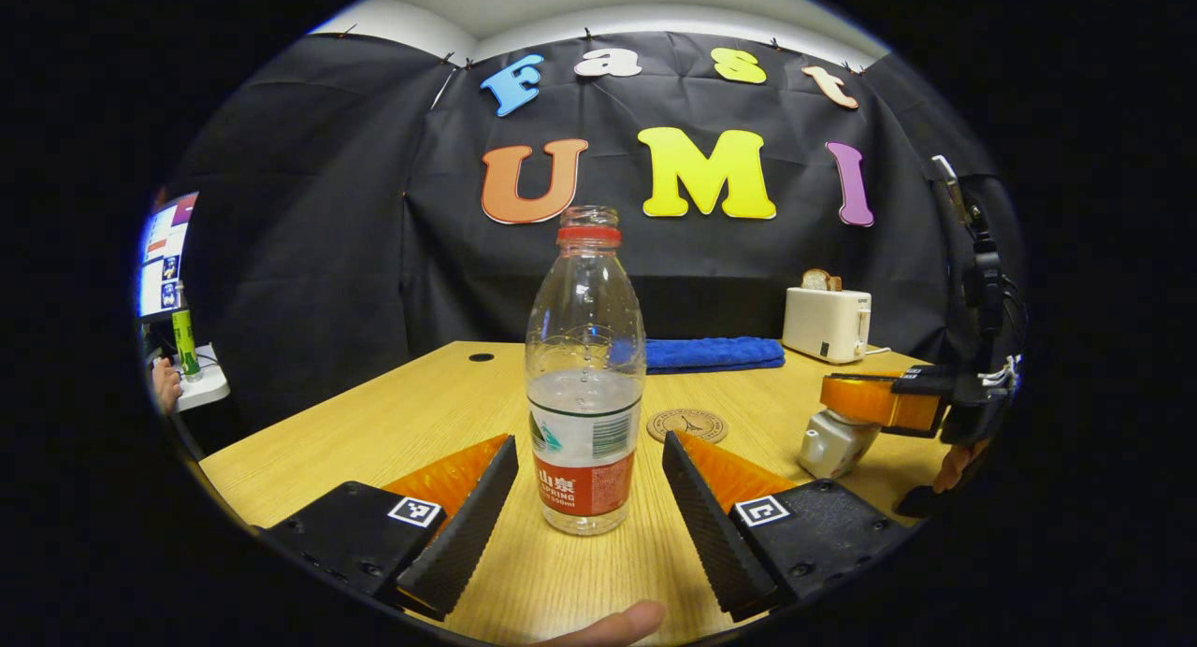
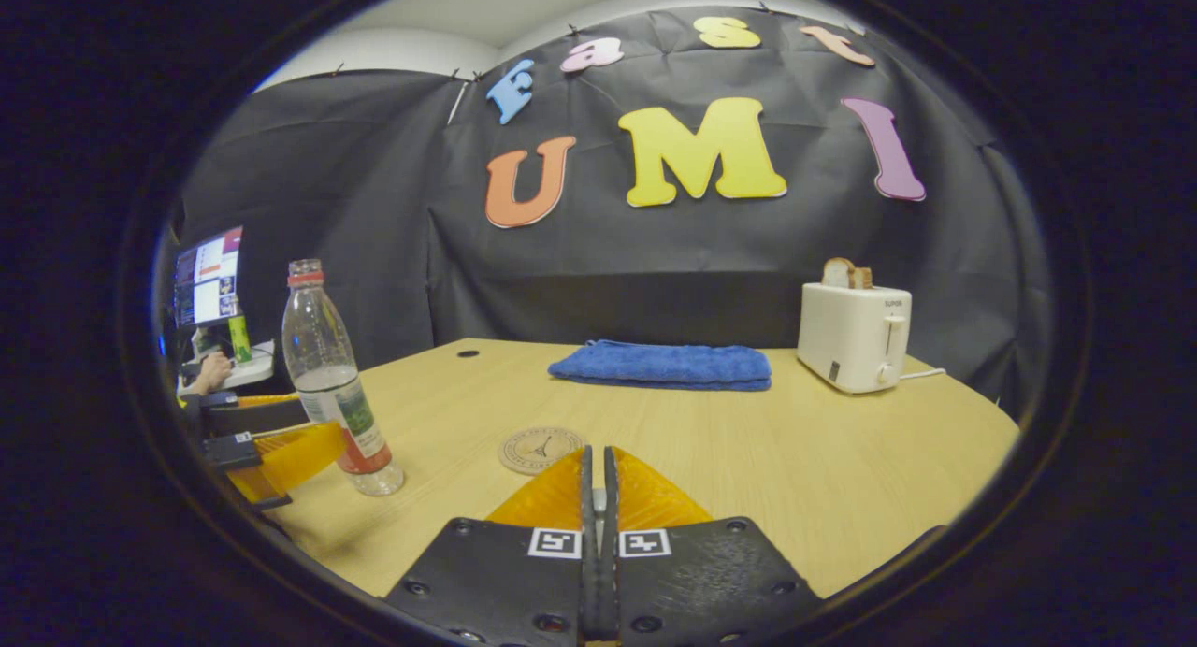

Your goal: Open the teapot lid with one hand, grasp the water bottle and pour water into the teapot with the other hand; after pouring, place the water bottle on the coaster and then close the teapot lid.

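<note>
Flanking the upright bottle (image 1: 585,385) without touching it, the left gripper (image 1: 589,483) gapes wide near the table's (image 2: 748,441) front edge. Right gripper (image 2: 598,497) is pinched closed above the teapot (image 1: 835,441); the coaster (image 1: 687,425) lies between bottle and teapot.

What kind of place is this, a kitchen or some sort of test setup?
Likely a staged recording booth, not a kitchen: a wooden table against a black cloth wall, a toaster as a prop, and a monitor at the side.
</note>
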Motion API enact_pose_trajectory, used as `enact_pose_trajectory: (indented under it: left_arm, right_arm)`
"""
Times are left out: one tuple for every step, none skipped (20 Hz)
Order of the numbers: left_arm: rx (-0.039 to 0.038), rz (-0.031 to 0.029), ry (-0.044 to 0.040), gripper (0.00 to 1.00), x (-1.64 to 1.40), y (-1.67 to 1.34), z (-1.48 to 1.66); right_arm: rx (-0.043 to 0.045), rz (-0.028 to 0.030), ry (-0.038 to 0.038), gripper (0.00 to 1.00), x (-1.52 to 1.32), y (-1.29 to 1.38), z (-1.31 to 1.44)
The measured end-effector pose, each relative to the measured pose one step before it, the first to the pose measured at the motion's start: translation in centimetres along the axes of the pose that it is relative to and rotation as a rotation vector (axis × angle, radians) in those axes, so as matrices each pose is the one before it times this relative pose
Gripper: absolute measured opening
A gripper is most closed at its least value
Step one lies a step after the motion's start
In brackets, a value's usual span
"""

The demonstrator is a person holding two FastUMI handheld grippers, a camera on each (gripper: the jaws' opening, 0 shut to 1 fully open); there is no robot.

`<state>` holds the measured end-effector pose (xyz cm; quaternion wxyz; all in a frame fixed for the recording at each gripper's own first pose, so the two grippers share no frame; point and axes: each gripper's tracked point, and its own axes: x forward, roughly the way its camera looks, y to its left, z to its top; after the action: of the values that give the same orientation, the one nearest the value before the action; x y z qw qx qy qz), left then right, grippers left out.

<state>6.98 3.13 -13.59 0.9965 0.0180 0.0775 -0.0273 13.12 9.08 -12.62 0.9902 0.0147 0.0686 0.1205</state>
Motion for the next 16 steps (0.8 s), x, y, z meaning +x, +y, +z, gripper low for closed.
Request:
enact_pose_trajectory:
  left_arm:
    - [-0.00049,-0.00038,0.00049,0.98,0.423,-0.012,0.12]
    - [-0.00277,-0.00345,0.00094,0.98,0.437,-0.023,0.093]
    - [-0.0049,0.00054,0.00634,0.98,0.377,0.282,-0.048]
    - [-0.00576,0.00267,0.00067,0.98,0.388,0.198,0.019]
    - [-0.00986,-0.00062,-0.00366,0.98,0.274,0.088,0.055]
    - [-0.00853,-0.00481,-0.00492,0.98,0.29,-0.006,0.182]
    - [0.00064,-0.00873,-0.001,0.98,0.344,-0.131,0.053]
    - [0.01317,-0.01432,0.0106,0.97,0.22,-0.163,-0.124]
    - [0.00612,-0.01398,0.01557,0.93,-0.018,-0.128,-0.316]
    - [0.00098,0.00842,-0.0014,0.92,-0.005,0.267,0.121]
    - [0.00283,0.01013,0.00115,0.81,0.043,0.445,0.119]
    - [-0.00208,0.01416,0.01295,0.8,-0.178,0.183,-0.117]
    - [0.00315,0.00762,0.01189,0.8,-0.28,-0.169,-0.021]
    - [0.00973,0.00683,0.0116,0.79,-0.344,-0.185,0.059]
    - [0.01696,0.01074,0.00683,0.79,-0.282,0.019,0.224]
    - [0.03455,0.0168,-0.00003,0.79,-0.401,-0.07,0.315]
  right_arm:
    - [0.00078,0.00826,-0.01958,0.0,-0.489,-0.015,0.828]
    - [-0.00959,-0.00231,-0.02189,0.0,-0.435,-0.188,0.975]
    - [-0.01636,-0.00831,-0.02101,0.0,-0.429,-0.352,0.895]
    - [-0.01529,-0.00322,-0.01365,0.0,-0.493,-0.217,0.766]
    - [-0.00676,0.00079,-0.00835,0.0,-0.545,-0.069,0.468]
    - [0.00119,0.00418,-0.0075,0.0,-0.58,-0.13,0.534]
    - [-0.00061,0.00039,-0.00518,0.0,-0.495,-0.254,0.32]
    - [-0.00267,-0.01121,-0.00742,0.0,-0.603,-0.586,0.323]
    - [-0.00467,-0.01459,-0.00998,0.0,-0.523,-0.715,0.339]
    - [-0.00587,-0.0136,-0.00884,0.0,-0.573,-0.673,0.2]
    - [-0.00591,-0.01262,-0.00203,0.0,-0.535,-0.646,-0.117]
    - [0.00037,-0.01005,-0.00083,0.0,-0.473,-0.718,-0.024]
    - [0.00472,-0.00764,0.00014,0.0,-0.55,-0.675,0.058]
    - [0.00615,-0.00985,0.00132,0.0,-0.561,-0.736,0.059]
    - [0.0063,-0.01145,0.00371,0.0,-0.505,-0.761,-0.076]
    - [0.00531,-0.00949,0.00436,0.0,-0.398,-0.803,-0.099]
